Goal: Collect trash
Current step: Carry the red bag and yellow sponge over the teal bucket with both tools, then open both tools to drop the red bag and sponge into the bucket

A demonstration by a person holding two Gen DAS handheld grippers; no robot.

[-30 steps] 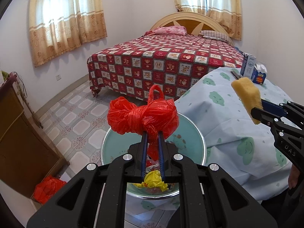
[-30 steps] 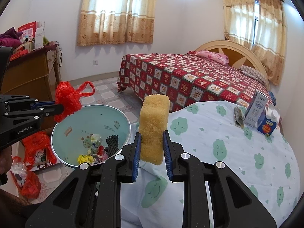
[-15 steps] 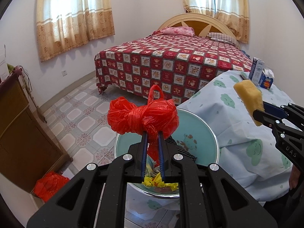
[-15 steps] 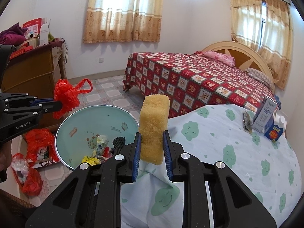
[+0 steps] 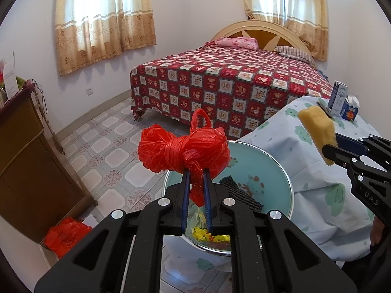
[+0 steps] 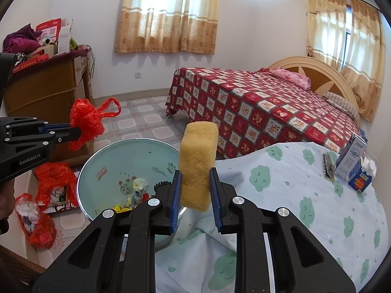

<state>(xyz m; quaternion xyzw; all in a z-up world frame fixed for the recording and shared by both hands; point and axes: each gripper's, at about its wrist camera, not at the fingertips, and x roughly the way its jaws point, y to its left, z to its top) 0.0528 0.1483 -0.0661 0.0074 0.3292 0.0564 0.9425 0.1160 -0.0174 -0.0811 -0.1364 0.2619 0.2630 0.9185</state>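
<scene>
Left wrist view: your left gripper (image 5: 195, 180) is clamping the knotted red bag (image 5: 183, 151) above the basin (image 5: 268, 173); at 3 o'clock, your right gripper (image 6: 195, 188) is squeezing the yellow sponge (image 6: 198, 161).

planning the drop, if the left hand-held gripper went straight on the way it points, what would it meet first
Probably the teal basin, just below and ahead of the left hand-held gripper and its red bag; depth is unclear.

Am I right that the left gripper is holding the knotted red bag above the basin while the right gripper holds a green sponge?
Not quite: the sponge is yellow, not green, as the right wrist view shows. The rest holds: the left gripper is shut on the knotted red bag above the basin, and the right gripper holds the sponge.
</scene>
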